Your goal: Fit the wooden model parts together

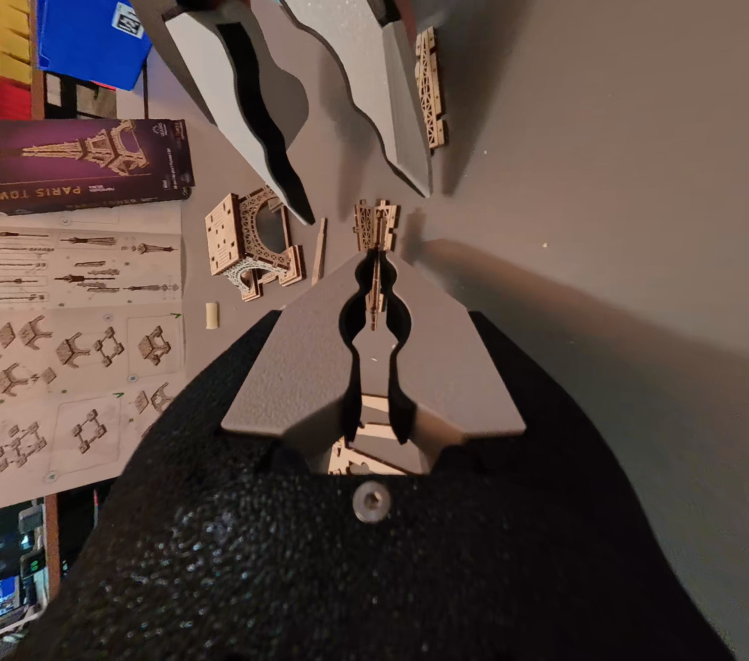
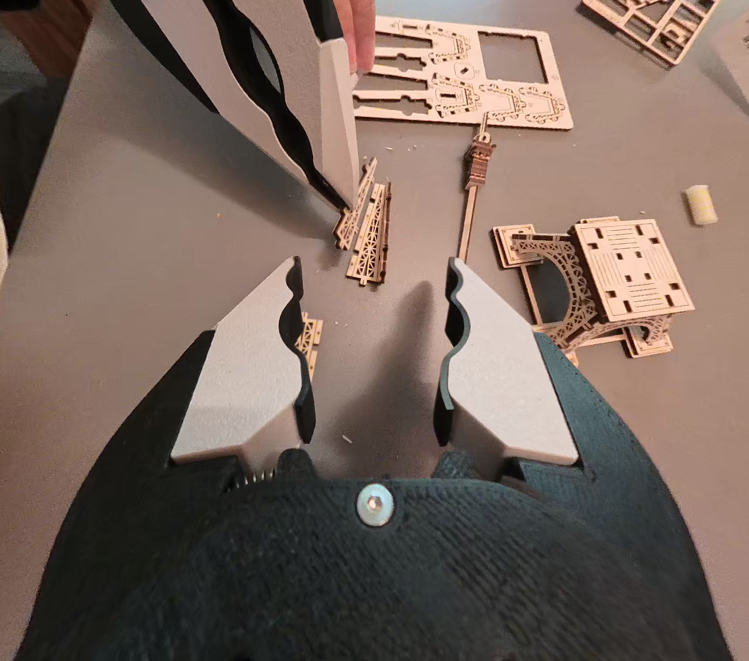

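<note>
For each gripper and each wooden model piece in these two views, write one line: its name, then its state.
left gripper: shut on lattice panels, tips down at the table.
right gripper: open, empty, above the table.
lattice panels: partly joined, one standing on edge in the grip.
arched base: assembled, lying on its side.
spire: assembled, lying flat, untouched.
loose lattice panel: flat, beside the right gripper's finger.
part sheet: flat, mostly emptied.

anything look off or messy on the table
Nothing broken. The arched tower base lies tipped on its side rather than standing, and small wood crumbs are scattered near the punched-out sheet.
</note>
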`<action>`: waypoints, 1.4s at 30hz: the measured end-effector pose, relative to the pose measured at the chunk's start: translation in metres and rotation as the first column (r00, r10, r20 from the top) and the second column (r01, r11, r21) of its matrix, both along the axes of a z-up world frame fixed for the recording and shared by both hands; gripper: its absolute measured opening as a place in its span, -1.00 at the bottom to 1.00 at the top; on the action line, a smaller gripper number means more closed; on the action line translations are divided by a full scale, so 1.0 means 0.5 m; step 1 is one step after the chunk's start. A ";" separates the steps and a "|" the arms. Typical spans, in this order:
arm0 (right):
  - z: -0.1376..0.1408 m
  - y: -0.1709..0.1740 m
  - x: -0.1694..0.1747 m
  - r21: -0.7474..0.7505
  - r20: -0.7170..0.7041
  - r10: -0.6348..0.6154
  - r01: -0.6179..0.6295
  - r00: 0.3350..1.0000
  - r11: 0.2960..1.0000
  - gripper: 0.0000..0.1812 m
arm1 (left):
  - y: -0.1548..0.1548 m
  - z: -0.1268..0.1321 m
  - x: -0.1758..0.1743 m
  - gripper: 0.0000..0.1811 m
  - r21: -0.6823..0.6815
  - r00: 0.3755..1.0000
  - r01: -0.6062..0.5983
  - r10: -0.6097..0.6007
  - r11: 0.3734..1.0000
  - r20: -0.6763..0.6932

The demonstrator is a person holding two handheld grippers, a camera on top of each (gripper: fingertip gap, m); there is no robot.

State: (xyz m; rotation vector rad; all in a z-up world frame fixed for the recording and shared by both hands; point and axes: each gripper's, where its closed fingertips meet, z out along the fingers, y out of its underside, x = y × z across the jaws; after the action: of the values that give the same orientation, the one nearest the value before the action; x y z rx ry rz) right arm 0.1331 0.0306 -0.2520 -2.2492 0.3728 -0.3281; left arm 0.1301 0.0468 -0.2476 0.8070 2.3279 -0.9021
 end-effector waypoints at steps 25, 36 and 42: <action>-0.019 -0.008 0.014 -0.035 0.106 0.025 -0.021 0.994 0.999 -0.67 | -0.013 -0.013 -0.008 -1.00 0.141 0.993 0.114 -0.111 0.983 -0.032; -0.019 -0.009 0.014 -0.043 0.125 0.024 -0.018 0.992 0.999 -0.73 | -0.019 -0.016 -0.001 -1.00 0.090 0.997 0.033 -0.028 0.995 -0.066; -0.014 -0.010 0.001 0.004 0.045 0.063 -0.063 0.997 0.998 -0.36 | -0.007 -0.003 0.011 -1.00 0.044 0.989 -0.109 0.113 0.993 -0.094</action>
State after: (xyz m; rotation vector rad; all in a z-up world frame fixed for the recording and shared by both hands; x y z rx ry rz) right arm 0.1338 0.0254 -0.2593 -2.2393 0.2782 -0.3433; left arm 0.1357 0.0432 -0.2490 0.6549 2.4549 -0.8676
